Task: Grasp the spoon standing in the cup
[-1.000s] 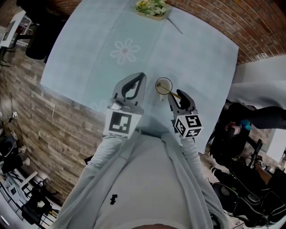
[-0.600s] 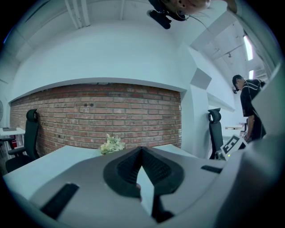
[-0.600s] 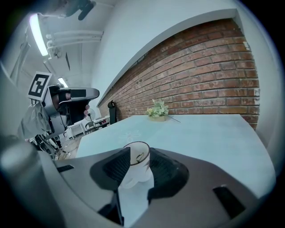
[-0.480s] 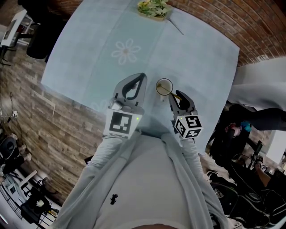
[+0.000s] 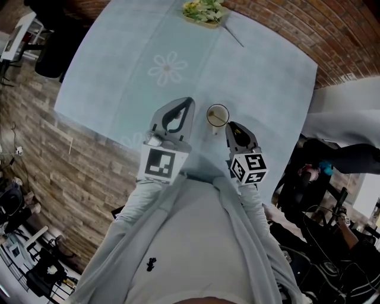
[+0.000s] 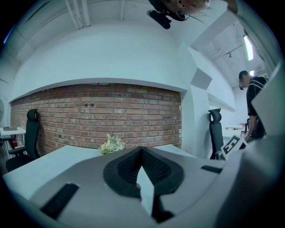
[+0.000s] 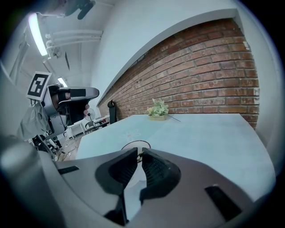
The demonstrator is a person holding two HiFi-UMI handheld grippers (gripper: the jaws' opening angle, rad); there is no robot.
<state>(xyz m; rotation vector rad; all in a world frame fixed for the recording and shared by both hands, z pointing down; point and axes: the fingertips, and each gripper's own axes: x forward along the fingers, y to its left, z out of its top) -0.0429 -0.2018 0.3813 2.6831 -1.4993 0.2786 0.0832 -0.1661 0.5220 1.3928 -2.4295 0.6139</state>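
Note:
A small cup (image 5: 218,114) stands on the pale blue table (image 5: 267,71), with a spoon (image 5: 225,121) leaning out of it toward me. My right gripper (image 5: 231,126) is just near of the cup, its jaws closing with the spoon's handle (image 7: 139,155) pinched between the tips. In the right gripper view the cup's rim (image 7: 136,143) shows right behind the tips. Left of the cup hovers my left gripper (image 5: 188,103), shut with nothing in it; its jaws (image 6: 141,149) meet at the tips.
A dish of greenery (image 5: 202,10) sits at the table's far edge, with a thin stick (image 5: 233,35) lying beside it. A flower print (image 5: 167,67) marks the cloth. Brick wall lies beyond the table; office chairs and a person stand to the sides.
The right gripper's jaws have come together on the spoon's handle from standing wide open. The left gripper and the cup have not moved.

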